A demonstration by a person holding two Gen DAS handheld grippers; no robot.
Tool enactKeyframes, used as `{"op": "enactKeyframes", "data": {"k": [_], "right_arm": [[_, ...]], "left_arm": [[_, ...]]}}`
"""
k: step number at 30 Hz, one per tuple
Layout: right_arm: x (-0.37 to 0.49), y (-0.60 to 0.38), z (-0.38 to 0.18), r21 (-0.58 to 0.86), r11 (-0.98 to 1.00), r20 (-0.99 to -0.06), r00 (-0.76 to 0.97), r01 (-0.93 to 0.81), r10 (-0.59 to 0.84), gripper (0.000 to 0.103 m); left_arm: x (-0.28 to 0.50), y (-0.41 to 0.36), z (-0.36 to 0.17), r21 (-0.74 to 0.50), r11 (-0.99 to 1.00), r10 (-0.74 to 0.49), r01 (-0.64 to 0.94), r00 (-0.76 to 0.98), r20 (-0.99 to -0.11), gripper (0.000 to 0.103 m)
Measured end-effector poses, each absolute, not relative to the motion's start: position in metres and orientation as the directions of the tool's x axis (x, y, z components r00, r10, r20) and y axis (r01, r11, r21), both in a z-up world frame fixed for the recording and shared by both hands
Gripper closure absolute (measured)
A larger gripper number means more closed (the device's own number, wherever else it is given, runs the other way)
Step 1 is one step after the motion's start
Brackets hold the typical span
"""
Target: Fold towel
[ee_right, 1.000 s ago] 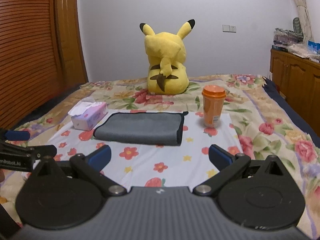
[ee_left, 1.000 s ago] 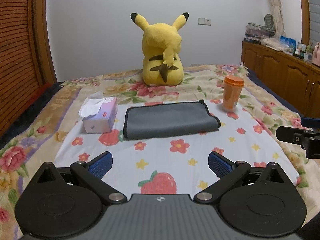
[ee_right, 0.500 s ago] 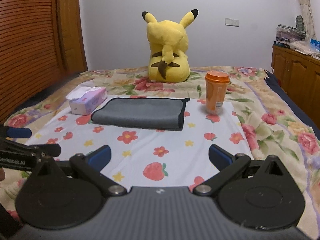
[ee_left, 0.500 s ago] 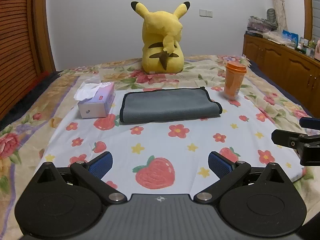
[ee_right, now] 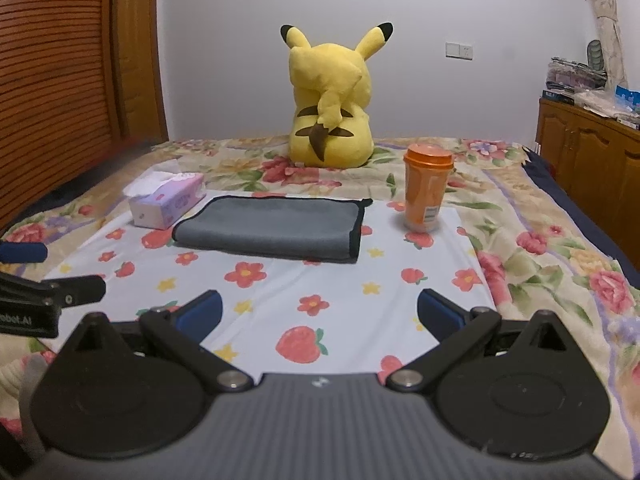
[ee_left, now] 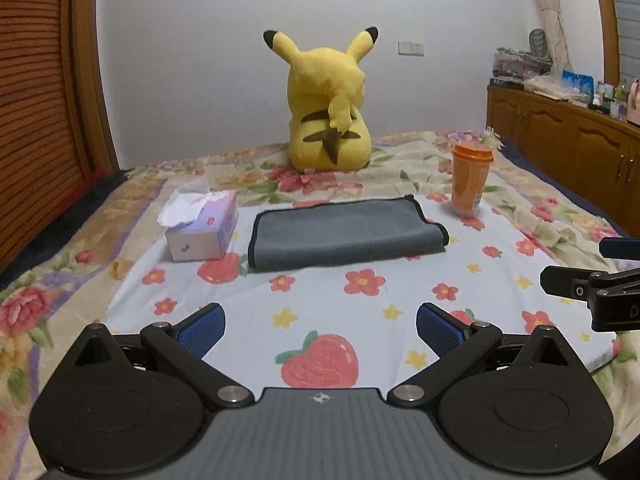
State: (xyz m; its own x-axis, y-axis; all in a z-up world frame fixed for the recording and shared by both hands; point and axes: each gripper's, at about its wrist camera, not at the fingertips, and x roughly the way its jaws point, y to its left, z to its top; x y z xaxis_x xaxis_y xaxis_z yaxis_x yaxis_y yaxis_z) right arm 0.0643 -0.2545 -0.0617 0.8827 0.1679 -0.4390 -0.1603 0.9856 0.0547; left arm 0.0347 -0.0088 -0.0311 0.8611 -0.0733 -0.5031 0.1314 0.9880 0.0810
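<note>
Fingers point(ee_left: 200, 330) of both grippers are spread wide, grasping nothing. Since a moment ago both have drawn nearer the folded grey microfibre towel point(ee_left: 344, 234), lying flat on the bed between the purple tissue box point(ee_left: 202, 230) and orange lidded cup point(ee_left: 470, 182). Bare sheet fronts the towel's near edge.
</note>
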Motion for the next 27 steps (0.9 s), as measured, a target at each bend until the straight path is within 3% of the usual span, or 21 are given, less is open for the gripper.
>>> {"op": "enactKeyframes", "data": {"k": [27], "right_arm": [[0.050, -0.264, -0.052, 0.064, 0.989, -0.321, 0.935, -0.135, 0.148, 0.000]], "left_arm": [[0.018, -0.002, -0.016, 0.079, 0.992, -0.063, 0.099, 0.928, -0.366, 0.000]]}}
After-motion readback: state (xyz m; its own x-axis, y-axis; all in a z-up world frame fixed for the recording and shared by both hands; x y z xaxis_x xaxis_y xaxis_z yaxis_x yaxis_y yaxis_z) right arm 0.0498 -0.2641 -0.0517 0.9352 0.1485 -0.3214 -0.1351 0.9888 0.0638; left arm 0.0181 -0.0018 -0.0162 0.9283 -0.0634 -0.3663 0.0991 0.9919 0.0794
